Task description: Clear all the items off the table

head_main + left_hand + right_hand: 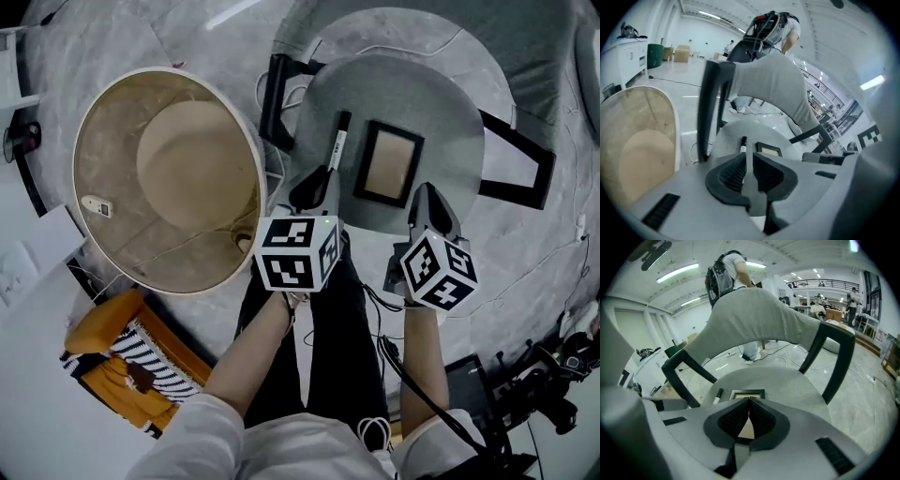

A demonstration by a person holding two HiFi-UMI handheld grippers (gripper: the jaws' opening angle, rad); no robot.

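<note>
A round grey chair seat (441,103) holds a black-capped white marker (337,141) and a dark picture frame (387,164) lying flat beside it. My left gripper (314,187) hovers at the marker's near end. In the left gripper view the marker (743,143) runs toward the left jaw, and the left gripper (749,159) keeps a narrow gap that the marker does not fill. My right gripper (431,202) sits at the frame's near right corner. Its jaws meet at the tips with nothing between them in the right gripper view, where the right gripper (749,402) has the frame (747,393) just beyond it.
A large round beige basket (94,187) stands left of the chair. The chair's grey backrest (754,315) and black arms (511,159) rise beyond the seat. An orange box with striped cloth (122,352) and cables lie on the floor. A person with a backpack (724,273) stands farther off.
</note>
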